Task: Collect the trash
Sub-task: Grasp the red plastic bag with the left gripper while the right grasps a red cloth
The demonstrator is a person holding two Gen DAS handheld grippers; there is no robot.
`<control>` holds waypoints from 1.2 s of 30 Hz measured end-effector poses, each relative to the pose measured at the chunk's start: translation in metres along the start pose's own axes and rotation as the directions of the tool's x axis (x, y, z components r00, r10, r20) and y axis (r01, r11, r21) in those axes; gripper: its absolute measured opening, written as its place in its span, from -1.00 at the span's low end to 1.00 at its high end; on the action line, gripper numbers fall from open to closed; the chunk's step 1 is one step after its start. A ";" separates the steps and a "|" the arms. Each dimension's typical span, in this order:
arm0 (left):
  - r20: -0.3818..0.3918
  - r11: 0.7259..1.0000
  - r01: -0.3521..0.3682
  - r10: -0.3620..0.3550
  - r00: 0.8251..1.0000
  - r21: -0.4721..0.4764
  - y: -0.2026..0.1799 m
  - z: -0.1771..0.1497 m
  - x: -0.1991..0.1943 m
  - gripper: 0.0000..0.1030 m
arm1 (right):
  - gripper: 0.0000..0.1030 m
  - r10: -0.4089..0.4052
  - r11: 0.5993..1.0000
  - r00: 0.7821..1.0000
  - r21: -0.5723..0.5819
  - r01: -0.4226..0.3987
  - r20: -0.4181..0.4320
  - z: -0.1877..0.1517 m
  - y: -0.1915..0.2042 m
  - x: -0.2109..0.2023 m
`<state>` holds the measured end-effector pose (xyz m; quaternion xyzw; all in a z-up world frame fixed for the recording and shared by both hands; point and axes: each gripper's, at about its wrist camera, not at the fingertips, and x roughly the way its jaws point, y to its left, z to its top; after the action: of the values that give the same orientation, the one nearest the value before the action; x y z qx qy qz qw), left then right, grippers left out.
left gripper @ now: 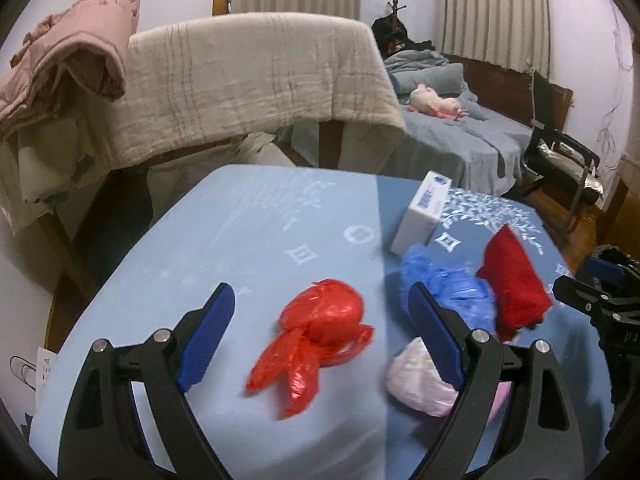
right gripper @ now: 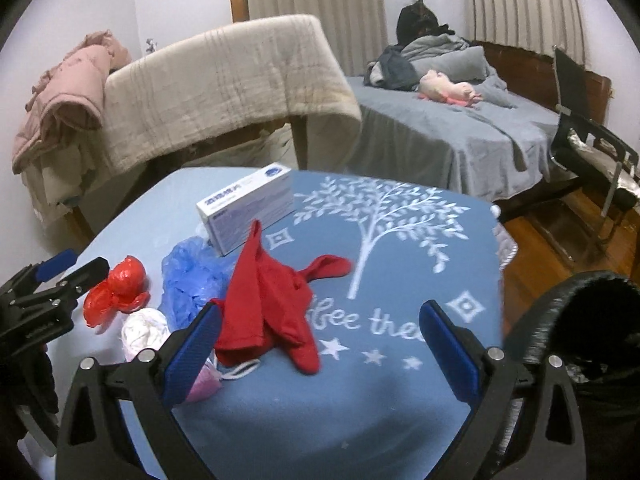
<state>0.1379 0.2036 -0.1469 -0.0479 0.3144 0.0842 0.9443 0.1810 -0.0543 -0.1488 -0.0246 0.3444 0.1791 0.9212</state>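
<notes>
Jaws of left gripper (left gripper: 322,334) spread wide w/ red bag (left gripper: 316,338) lying loose between them on tabletop (left gripper: 248,220), right gripper (right gripper: 320,338) also spread & empty; thin slick plastic may slip out if pinched off-center.

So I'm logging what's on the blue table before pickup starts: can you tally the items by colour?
Red: 2, the knotted red plastic bag and the red cloth
Blue: 1, the crumpled blue plastic bag
White or pale pink: 2, the white box and the pale bag
Total: 5
</notes>
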 end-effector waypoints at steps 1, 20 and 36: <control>-0.009 1.000 -0.001 0.001 1.000 -0.002 0.002 -0.001 0.003 0.66 | 0.89 0.002 1.000 1.000 -0.004 -0.002 -0.005 0.000 0.002 0.003; -0.165 0.998 0.065 -0.064 0.984 -0.004 0.004 -0.010 0.046 0.08 | 0.06 0.086 0.995 0.988 -0.033 -0.091 -0.128 -0.007 0.017 0.047; -0.140 0.998 0.069 -0.068 0.988 0.001 0.002 -0.009 0.042 -0.25 | -0.70 0.150 0.987 0.980 -0.041 -0.156 -0.129 -0.006 0.021 0.035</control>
<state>0.1653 0.2094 -0.1796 -0.0615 0.3785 0.0474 0.9223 0.1950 -0.0247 -0.1742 -0.0326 0.3979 0.2563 0.8803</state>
